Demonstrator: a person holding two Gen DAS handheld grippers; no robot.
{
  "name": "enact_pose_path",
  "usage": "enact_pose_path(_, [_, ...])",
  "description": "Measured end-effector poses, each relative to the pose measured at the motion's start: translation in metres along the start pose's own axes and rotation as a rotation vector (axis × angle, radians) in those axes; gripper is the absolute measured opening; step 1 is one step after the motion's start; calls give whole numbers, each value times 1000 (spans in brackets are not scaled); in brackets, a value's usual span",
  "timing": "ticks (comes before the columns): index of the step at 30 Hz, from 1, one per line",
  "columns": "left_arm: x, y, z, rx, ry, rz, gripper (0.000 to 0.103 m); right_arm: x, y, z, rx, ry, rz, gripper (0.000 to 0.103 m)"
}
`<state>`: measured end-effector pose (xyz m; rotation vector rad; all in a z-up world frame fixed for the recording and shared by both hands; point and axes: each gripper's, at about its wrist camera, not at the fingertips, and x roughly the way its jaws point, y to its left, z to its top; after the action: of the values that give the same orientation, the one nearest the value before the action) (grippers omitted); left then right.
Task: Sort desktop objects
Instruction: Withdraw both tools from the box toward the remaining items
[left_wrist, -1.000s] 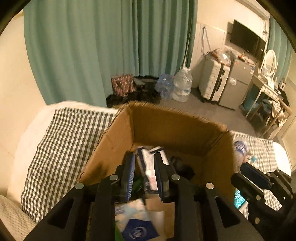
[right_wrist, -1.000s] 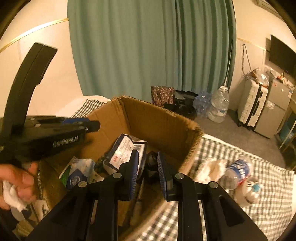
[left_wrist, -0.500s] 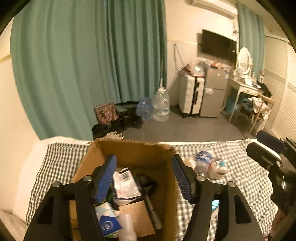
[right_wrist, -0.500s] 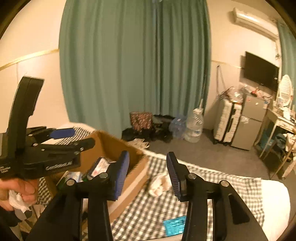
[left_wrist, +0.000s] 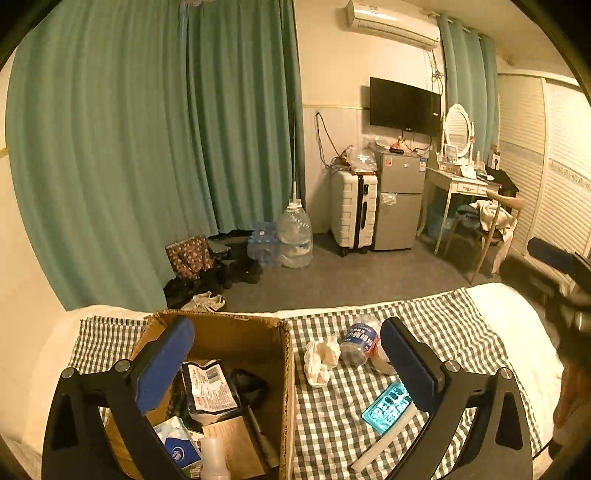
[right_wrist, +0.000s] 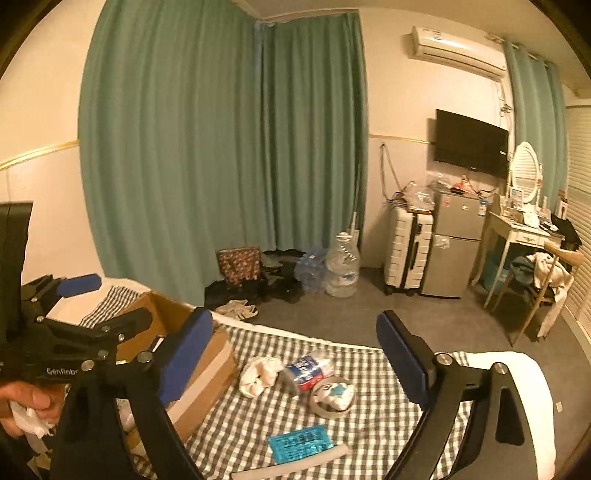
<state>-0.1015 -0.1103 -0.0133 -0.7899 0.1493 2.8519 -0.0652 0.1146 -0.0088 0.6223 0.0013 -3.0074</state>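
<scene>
An open cardboard box (left_wrist: 221, 320) stands on the checked cloth (left_wrist: 332, 417) and holds a black-and-white packet (left_wrist: 208, 391), a tissue pack (left_wrist: 177, 443) and other small items. My left gripper (left_wrist: 286, 365) hovers above the box's right side, jaws opening wide, nothing between them. To the right of the box lie a crumpled white cloth (right_wrist: 258, 373), a plastic bottle (right_wrist: 308, 371), a tape roll (right_wrist: 334, 397), a teal case (right_wrist: 299, 441) and a white stick (right_wrist: 295, 465). Above them my right gripper (right_wrist: 295, 356) is also opening, with nothing in it.
A hand (right_wrist: 26, 402) on the left gripper's handle also clutches a white tissue. Past the bed's far edge are shoes (left_wrist: 207, 301), a water jug (left_wrist: 293, 236), a suitcase (left_wrist: 352, 214), a small fridge (left_wrist: 399, 203) and a dressing table with chair (left_wrist: 491, 218).
Both grippers have risen and pulled back from inside the box, and their jaws have spread from nearly shut to wide. The views have swung right over the checked cloth.
</scene>
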Motion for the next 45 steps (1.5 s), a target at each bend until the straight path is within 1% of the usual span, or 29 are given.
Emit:
enact_pose_path(2, [-4,0,-1,-8,-7,-9,103,-3,-16,10,58,3,-2,94])
enact_pose_path(4, [-6,2,2,-35,-12,-9,103,-5,-24,15,86,3,16,96])
enact_pose_path(6, [-7,3,4,-63,-10,-14,103,-5,-31,19,92,12,-5,96])
enact_pose_path(9, [-6,2,4,-92,3,-44,103,-2,-45,26,153,33,-15,99])
enact_pose_path(11, [-3,-4,0,-81,16,-50,103,3,-52,29,187,41,0,100])
enact_pose_path(13, [1,-10,-4,-64,26,-47,103,8,-57,29,194,43,-15,101])
enact_pose_path(17, [16,-27,-13,-35,61,-43,103,18,-67,16,151,45,-50,101])
enact_pose_path(20, [27,-40,-20,-12,76,-49,103,29,-81,3,160,63,-51,101])
enact_pose_path(25, [49,-62,-38,1,121,-88,103,48,-101,-18,140,70,-82,101])
enact_pose_path(29, [72,-83,-64,23,171,-126,103,67,-115,-38,122,108,-91,101])
enact_pose_path(35, [105,-114,-103,89,248,-147,103,94,-130,-69,87,159,-114,101])
enact_pose_path(37, [114,-121,-113,101,271,-157,103,104,-135,-77,99,183,-115,101])
enact_pose_path(41, [128,-125,-124,132,308,-152,103,121,-141,-89,137,233,-100,100])
enact_pose_path(45, [141,-121,-134,112,351,-166,103,138,-142,-99,120,278,-90,100])
